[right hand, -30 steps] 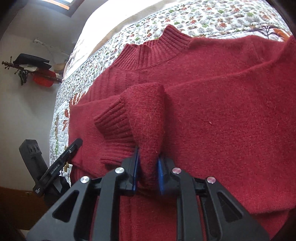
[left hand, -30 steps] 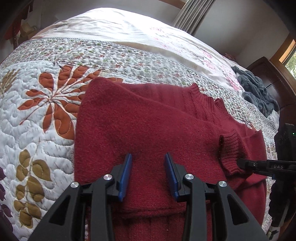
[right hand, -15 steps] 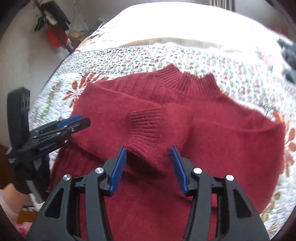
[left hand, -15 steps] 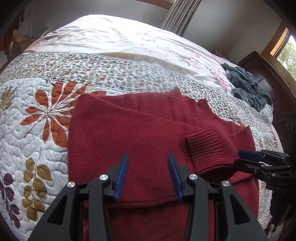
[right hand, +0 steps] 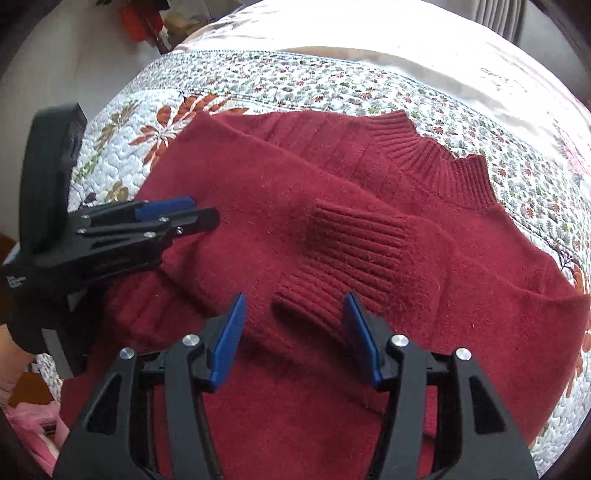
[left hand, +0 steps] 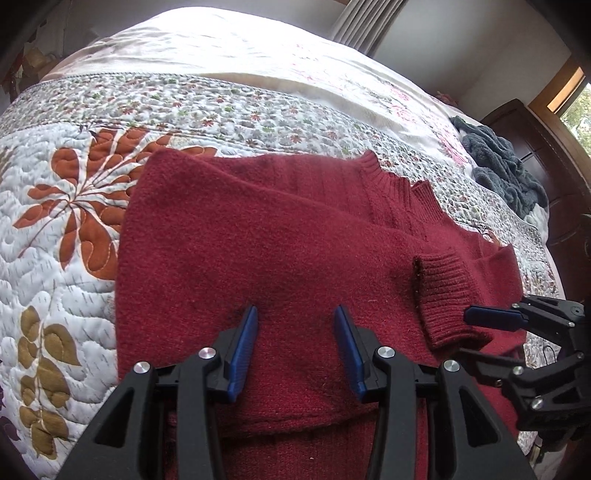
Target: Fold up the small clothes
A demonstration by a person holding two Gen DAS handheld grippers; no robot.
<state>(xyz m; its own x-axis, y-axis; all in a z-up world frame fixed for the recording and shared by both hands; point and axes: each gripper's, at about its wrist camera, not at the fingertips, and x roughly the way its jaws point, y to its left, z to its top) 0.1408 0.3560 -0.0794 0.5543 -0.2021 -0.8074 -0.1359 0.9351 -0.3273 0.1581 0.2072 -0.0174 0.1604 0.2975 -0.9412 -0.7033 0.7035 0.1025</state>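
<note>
A red sweater [left hand: 280,243] lies flat on a bed, on a quilt [left hand: 62,236] with orange and olive leaf prints and a band of small flowers. Beyond the quilt lies a pale sheet [left hand: 229,48]. The sweater's ribbed collar [right hand: 436,155] points toward the far side of the bed. Both sleeves are folded in across the chest, and one ribbed cuff [right hand: 354,243] rests on top near the middle.

The left gripper [left hand: 295,347] hovers over the sweater's lower part with its fingers wide apart, holding nothing. The right gripper [right hand: 295,336] is likewise above the sweater, fingers wide and empty, with the cuff lying just beyond and between their blue pads [right hand: 227,339]. In the left view the right gripper [left hand: 476,332] comes in from the right edge, beside the cuff [left hand: 443,291]. In the right view the left gripper [right hand: 177,216] reaches in from the left over the folded sleeve.

A grey-blue blanket [left hand: 498,166] lies bunched at the bed's far right corner, well apart from the sweater, next to dark wooden furniture [left hand: 532,147]. A curtain [left hand: 365,22] hangs behind the bed.
</note>
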